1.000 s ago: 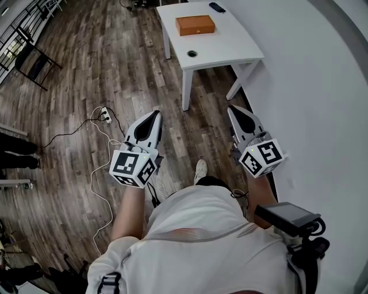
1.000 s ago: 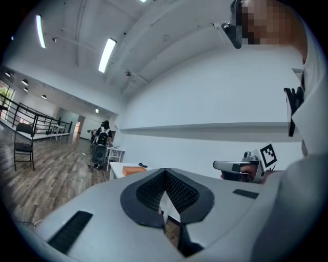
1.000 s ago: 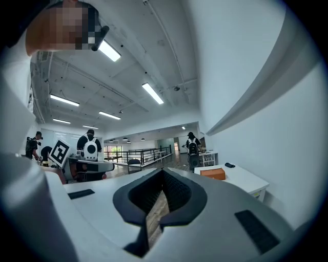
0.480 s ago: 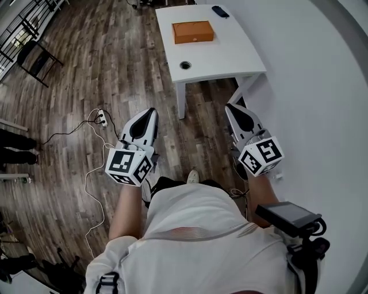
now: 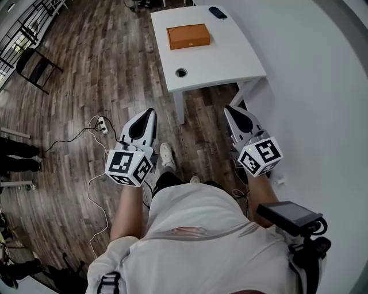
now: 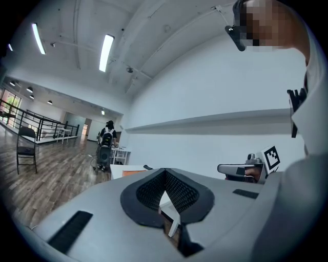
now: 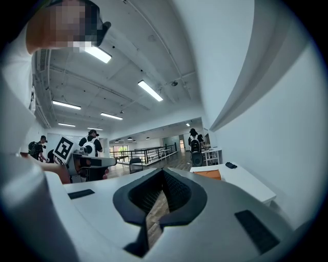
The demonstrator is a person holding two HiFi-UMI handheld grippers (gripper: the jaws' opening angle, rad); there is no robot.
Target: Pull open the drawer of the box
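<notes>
The orange box lies flat on the white table ahead of me, far beyond both grippers. My left gripper and right gripper hang side by side over the wooden floor, short of the table's near edge, both shut with nothing in them. In the left gripper view the left gripper points toward the box, small in the distance. Past the tips of the right gripper in its own view, the box sits on the table to the right.
A small black object lies at the table's far end, and a round cable hole is near its front edge. A white wall runs along the right. A power strip with cables lies on the floor at left; a chair stands further left.
The table and box have drawn nearer and slid left in the head view as the person walks forward. A shoe has stepped out between the grippers. Both grippers stay shut.
</notes>
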